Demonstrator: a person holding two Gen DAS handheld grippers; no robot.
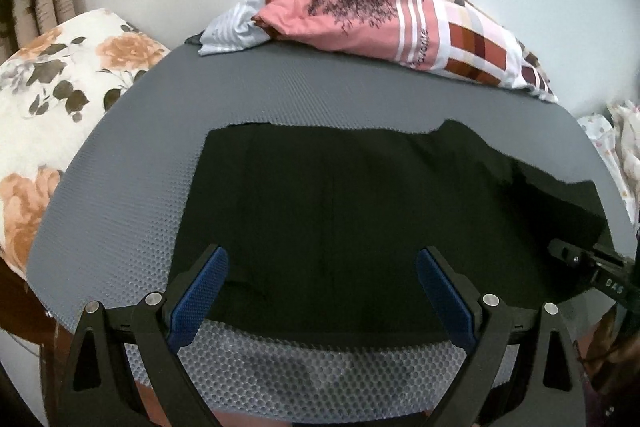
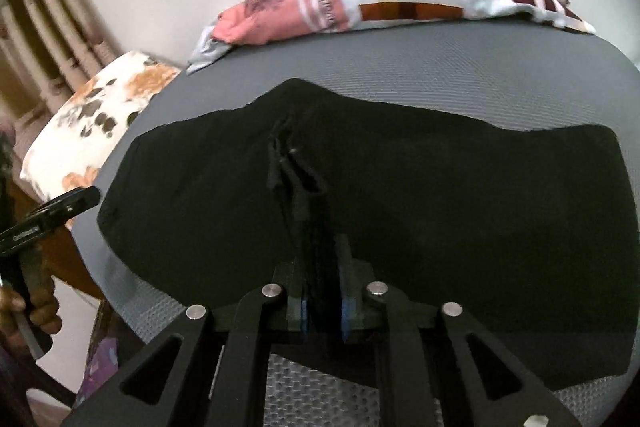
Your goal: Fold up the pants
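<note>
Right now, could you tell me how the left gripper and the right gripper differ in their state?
The left gripper stands wide open with nothing between its blue pads, hovering over the black pants. The right gripper is nearly closed, its fingers narrow, with a bunched ridge of the black pants between them. Both point down at the grey mat.

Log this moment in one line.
pants spread on mat | left gripper open over pants | right gripper pinching pants fold

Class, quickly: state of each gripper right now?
Left gripper: open, holding nothing, above the black pants.
Right gripper: nearly shut, a pants fold between its fingers; grip cannot be told.
</note>
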